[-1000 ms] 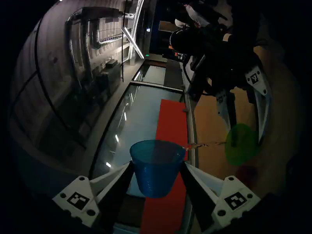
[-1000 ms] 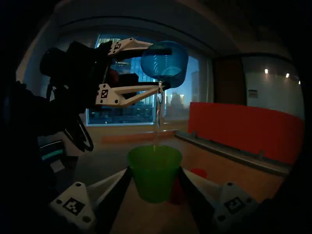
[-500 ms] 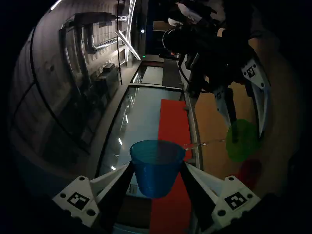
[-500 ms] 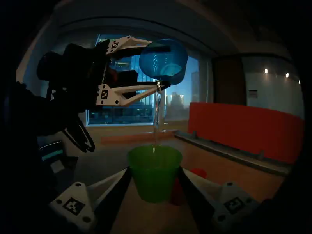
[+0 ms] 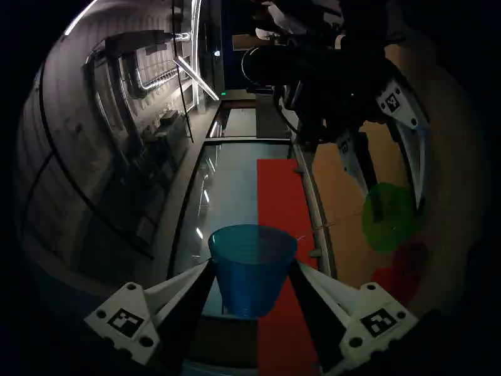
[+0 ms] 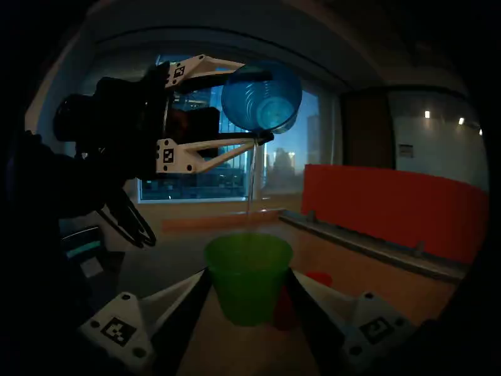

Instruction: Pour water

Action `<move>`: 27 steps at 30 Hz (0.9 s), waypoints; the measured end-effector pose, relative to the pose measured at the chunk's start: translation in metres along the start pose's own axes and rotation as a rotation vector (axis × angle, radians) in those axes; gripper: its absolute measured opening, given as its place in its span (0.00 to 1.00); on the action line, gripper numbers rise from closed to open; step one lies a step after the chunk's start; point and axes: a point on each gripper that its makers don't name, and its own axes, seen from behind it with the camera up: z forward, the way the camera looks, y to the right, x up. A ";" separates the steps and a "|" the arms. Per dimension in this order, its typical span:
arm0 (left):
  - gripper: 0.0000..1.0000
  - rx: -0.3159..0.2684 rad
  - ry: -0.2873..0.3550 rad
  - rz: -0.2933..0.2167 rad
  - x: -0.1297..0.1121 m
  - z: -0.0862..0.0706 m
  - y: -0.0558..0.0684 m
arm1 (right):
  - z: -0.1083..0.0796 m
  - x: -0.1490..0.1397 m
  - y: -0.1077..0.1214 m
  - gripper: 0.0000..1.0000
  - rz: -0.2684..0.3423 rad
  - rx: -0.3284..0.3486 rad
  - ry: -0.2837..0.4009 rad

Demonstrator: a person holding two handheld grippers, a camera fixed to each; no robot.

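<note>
My left gripper (image 5: 252,282) is shut on a blue cup (image 5: 252,271). The right gripper view has that blue cup (image 6: 261,98) tipped on its side high above, with a thin stream of water (image 6: 250,188) falling from its lip. Directly below stands a green cup (image 6: 248,277) held upright, and my right gripper (image 6: 248,289) is shut on it. From the left gripper view, the green cup (image 5: 389,216) lies off to the right between the right gripper's fingers (image 5: 356,164), the thin stream (image 5: 329,227) reaching toward it.
A wooden table (image 6: 351,266) lies under the green cup. A red object (image 6: 320,277) sits on it just behind the cup. A long red panel (image 6: 401,203) runs along the right, and a large window (image 6: 188,169) fills the back. The person's dark sleeve (image 6: 37,207) is at left.
The blue cup has tipped further and its mouth now faces more toward the right gripper's camera. The water stream has thinned. The green cup has stayed in place.
</note>
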 end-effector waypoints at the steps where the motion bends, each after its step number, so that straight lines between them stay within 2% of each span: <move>1: 0.83 0.001 0.000 0.006 0.000 0.000 0.000 | 0.000 0.000 0.000 0.86 0.000 0.000 0.000; 9: 0.83 0.008 -0.002 0.050 0.002 -0.001 0.000 | 0.000 0.002 0.002 0.86 0.002 -0.002 0.004; 15: 0.83 0.011 0.000 0.047 0.002 -0.002 -0.001 | 0.000 0.002 0.003 0.86 0.002 -0.005 0.005; 18: 0.83 0.011 0.005 0.018 0.001 -0.001 -0.002 | -0.001 0.002 0.003 0.86 0.003 -0.007 0.007; 20: 0.83 0.009 0.004 -0.020 -0.001 0.000 -0.001 | -0.001 0.003 0.003 0.86 0.003 -0.007 0.009; 27: 0.83 0.005 -0.004 -0.184 -0.007 0.000 -0.001 | -0.001 0.002 0.003 0.86 0.003 -0.010 0.011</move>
